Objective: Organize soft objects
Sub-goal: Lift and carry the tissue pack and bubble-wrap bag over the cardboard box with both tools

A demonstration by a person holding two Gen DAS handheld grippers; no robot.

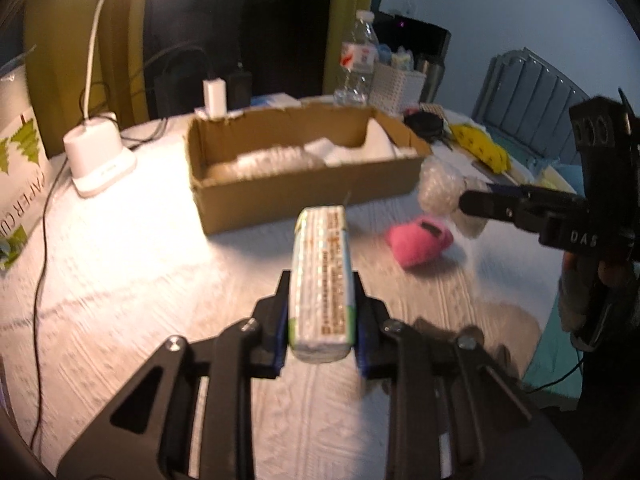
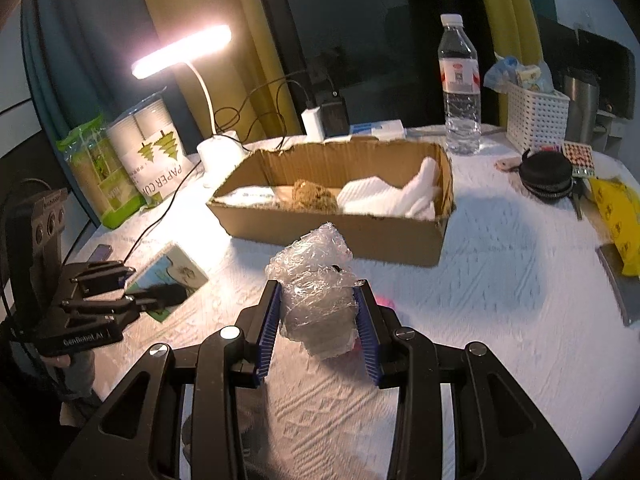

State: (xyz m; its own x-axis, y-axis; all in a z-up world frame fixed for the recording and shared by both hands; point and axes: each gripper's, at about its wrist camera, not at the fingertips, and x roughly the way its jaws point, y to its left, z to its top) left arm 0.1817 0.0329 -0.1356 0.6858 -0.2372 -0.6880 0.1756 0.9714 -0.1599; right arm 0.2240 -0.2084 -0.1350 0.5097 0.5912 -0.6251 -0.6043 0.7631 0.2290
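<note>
My left gripper (image 1: pixel 322 312) is shut on a white and green tissue pack (image 1: pixel 322 280) and holds it above the white cloth, short of the cardboard box (image 1: pixel 304 196). It also shows in the right wrist view (image 2: pixel 160 292) with the pack (image 2: pixel 168 276). My right gripper (image 2: pixel 318 320) is shut on a crumpled wad of clear bubble wrap (image 2: pixel 316 284), in front of the box (image 2: pixel 340 232). The box holds white foam (image 2: pixel 384 196), a brown fuzzy lump (image 2: pixel 314 196) and plastic wrap. A pink plush (image 1: pixel 418 240) lies on the cloth right of the box.
A lit desk lamp (image 1: pixel 100 156) and cables stand left of the box. A water bottle (image 2: pixel 460 88), a white basket (image 2: pixel 536 116), a black round case (image 2: pixel 546 174) and a yellow bag (image 2: pixel 618 216) sit at the back right. A paper-cup pack (image 2: pixel 148 148) stands at the left.
</note>
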